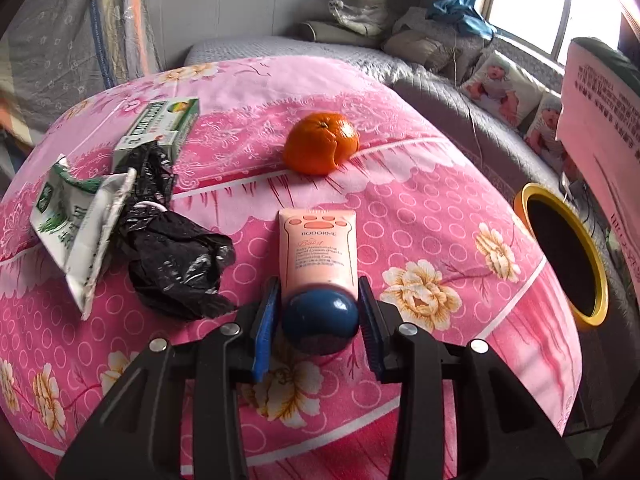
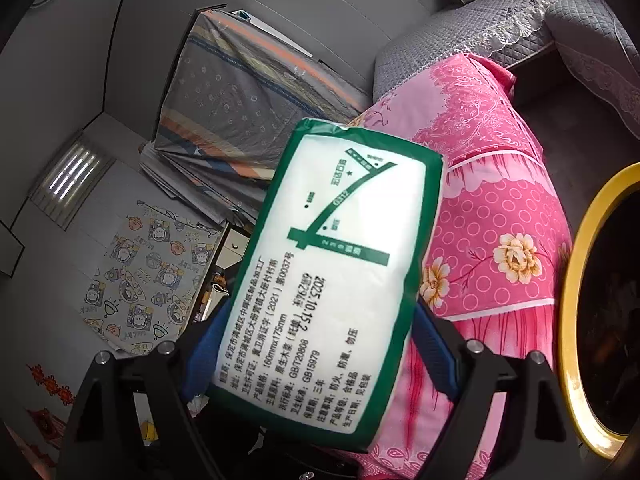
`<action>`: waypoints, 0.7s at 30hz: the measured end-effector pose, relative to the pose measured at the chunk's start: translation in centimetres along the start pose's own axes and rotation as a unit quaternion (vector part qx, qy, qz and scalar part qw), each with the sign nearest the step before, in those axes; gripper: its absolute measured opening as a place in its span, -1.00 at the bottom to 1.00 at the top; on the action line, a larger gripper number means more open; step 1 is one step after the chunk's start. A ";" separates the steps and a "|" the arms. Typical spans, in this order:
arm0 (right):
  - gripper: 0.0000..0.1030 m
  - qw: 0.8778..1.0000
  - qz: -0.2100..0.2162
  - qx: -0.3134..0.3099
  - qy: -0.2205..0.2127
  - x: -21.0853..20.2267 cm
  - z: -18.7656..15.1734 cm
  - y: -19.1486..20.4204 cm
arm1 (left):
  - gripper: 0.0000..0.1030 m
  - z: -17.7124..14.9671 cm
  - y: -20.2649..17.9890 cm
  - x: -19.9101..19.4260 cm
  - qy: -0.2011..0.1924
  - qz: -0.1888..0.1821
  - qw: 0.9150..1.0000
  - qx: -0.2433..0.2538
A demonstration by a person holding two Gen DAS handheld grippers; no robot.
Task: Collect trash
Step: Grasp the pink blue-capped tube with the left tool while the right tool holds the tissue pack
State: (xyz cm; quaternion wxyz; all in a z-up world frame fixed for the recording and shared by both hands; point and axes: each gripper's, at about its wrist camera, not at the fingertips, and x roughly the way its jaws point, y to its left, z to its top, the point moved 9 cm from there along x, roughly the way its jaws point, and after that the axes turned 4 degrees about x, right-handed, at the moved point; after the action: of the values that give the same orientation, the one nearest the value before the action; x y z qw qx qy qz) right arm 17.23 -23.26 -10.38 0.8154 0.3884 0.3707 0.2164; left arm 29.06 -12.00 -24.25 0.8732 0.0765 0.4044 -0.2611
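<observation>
Now left gripper [image 1: 320, 312] around tube [image 1: 318, 248]

Right claw [image 2: 320, 344] grips tissue pack [image 2: 328, 280]; yellow-rimmed bin [image 2: 570, 320] beside.

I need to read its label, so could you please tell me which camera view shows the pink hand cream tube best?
The left wrist view: the pink hand cream tube lies centred on the pink floral bedspread, label facing up, its blue cap between the left tongs. The right wrist view does not show it.
</observation>
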 end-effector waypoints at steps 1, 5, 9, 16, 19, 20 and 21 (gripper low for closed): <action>0.58 1.000 0.000 0.001 -0.002 -0.2 -0.1 0.1 | -0.32 0.0 0.0 -0.6 -0.007 -0.002 1.000 -0.003; 0.58 1.000 -0.005 -0.002 0.001 -0.3 -0.7 0.5 | -0.33 -0.2 -0.1 -5.6 -0.068 -0.014 0.998 -0.005; 0.58 1.000 -0.003 -0.005 0.016 0.6 -1.5 0.6 | -0.70 -1.2 1.4 -11.6 -0.129 0.000 0.991 -0.018; 0.58 0.999 0.004 0.008 0.039 2.8 -2.9 0.2 | -0.81 -3.9 4.8 -15.1 -0.131 0.031 0.990 -0.044; 0.58 0.999 0.006 0.009 0.046 3.1 -3.3 0.2 | -0.78 -5.3 4.2 -13.9 -0.096 0.012 0.995 -0.032; 0.58 0.999 0.007 0.006 0.047 3.1 -3.3 0.2 | -0.77 -5.5 3.8 -13.6 -0.091 0.015 0.996 -0.020; 0.58 0.999 0.006 0.004 0.046 3.0 -3.3 0.3 | -0.71 -5.6 3.4 -13.3 -0.088 0.017 0.996 -0.012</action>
State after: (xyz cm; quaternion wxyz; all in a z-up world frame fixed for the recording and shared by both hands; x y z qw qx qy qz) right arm 16.60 -19.57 -12.84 0.7949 0.3831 0.4062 0.2373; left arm 19.94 -1.91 -18.29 0.9106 0.0491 0.3276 -0.2472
